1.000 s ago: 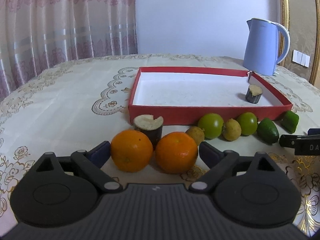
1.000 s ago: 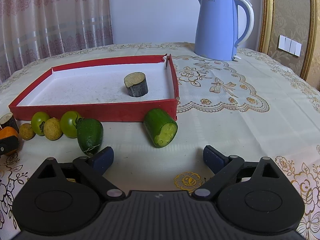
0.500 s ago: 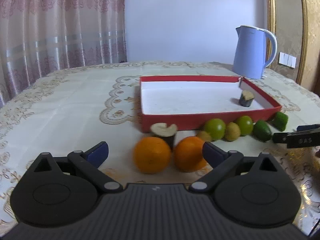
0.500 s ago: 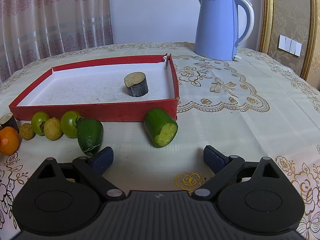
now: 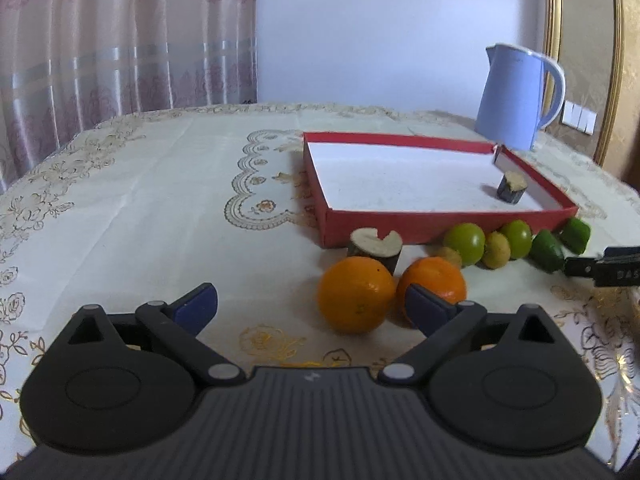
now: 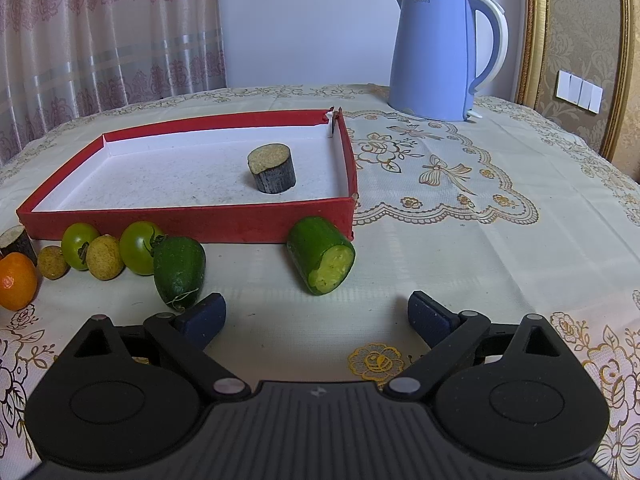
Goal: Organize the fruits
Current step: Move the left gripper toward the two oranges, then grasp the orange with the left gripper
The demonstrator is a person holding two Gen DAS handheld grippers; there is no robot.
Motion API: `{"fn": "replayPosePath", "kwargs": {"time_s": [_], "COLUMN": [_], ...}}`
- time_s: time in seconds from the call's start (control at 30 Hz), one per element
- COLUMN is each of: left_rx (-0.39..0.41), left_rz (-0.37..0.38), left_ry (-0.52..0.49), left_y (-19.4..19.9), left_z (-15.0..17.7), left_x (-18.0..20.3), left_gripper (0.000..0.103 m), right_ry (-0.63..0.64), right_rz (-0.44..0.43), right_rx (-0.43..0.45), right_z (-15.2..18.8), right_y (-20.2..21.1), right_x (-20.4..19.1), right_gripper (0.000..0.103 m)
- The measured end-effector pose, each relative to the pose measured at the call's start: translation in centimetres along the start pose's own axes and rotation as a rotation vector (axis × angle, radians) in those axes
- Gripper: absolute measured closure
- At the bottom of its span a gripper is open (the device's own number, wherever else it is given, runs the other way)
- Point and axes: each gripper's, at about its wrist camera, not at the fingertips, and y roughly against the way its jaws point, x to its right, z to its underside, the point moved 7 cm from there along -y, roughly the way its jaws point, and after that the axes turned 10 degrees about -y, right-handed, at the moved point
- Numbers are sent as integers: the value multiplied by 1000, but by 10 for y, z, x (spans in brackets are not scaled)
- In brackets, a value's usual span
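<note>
A red tray [image 5: 400, 222] [image 6: 192, 222] with a white floor holds one dark stump piece [image 5: 511, 187] [image 6: 273, 173]. In front of it lie two oranges [image 5: 355, 295], a second stump piece [image 5: 374, 245], green tomatoes [image 5: 465, 238] [image 6: 138, 246], small brownish fruits [image 6: 105, 257] and two cucumber pieces [image 6: 322, 255] [image 6: 179, 270]. My left gripper [image 5: 310, 310] is open and empty, left of the oranges. My right gripper [image 6: 316, 316] is open and empty just before the cut cucumber piece. Its tip shows in the left wrist view [image 5: 604, 268].
A blue kettle [image 6: 442, 52] [image 5: 516, 100] stands behind the tray at the right. The table carries a cream embroidered cloth [image 5: 140, 200]. Curtains hang behind the table at the left.
My left gripper has drawn back and swung left; the oranges now sit to the right of its open jaws instead of between them. The right gripper has stayed put.
</note>
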Motion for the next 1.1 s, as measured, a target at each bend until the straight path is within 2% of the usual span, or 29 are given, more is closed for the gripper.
{"fn": "replayPosePath", "kwargs": {"time_s": [0.2, 0.33, 0.53, 0.63, 0.7, 0.8, 0.87, 0.97, 1.1], "left_rx": [10, 11, 14, 16, 16, 19, 20, 24, 28], "left_rz": [-40, -102, -103, -106, -64, -13, -13, -34, -31], "left_ry": [-7, -72, -68, -48, -19, -7, -23, -43, -17], "left_y": [-2, 3, 2, -1, -1, 0, 2, 2, 2], "left_z": [-6, -3, -5, -9, -10, -11, -13, -13, -12], "left_x": [3, 7, 12, 12, 12, 17, 22, 26, 23], "left_gripper": [3, 5, 10, 18, 40, 59, 64, 64, 64], "right_ry": [0, 0, 0, 0, 0, 0, 0, 0, 0], "right_rz": [0, 0, 0, 0, 0, 0, 0, 0, 0], "right_rx": [0, 0, -1, -1, -1, -1, -1, -1, -1], "right_z": [0, 0, 0, 0, 0, 0, 0, 0, 0], "right_y": [0, 0, 0, 0, 0, 0, 0, 0, 0], "right_x": [0, 0, 0, 0, 0, 0, 0, 0, 0], "right_gripper": [4, 4, 3, 3, 3, 3, 3, 3, 3]}}
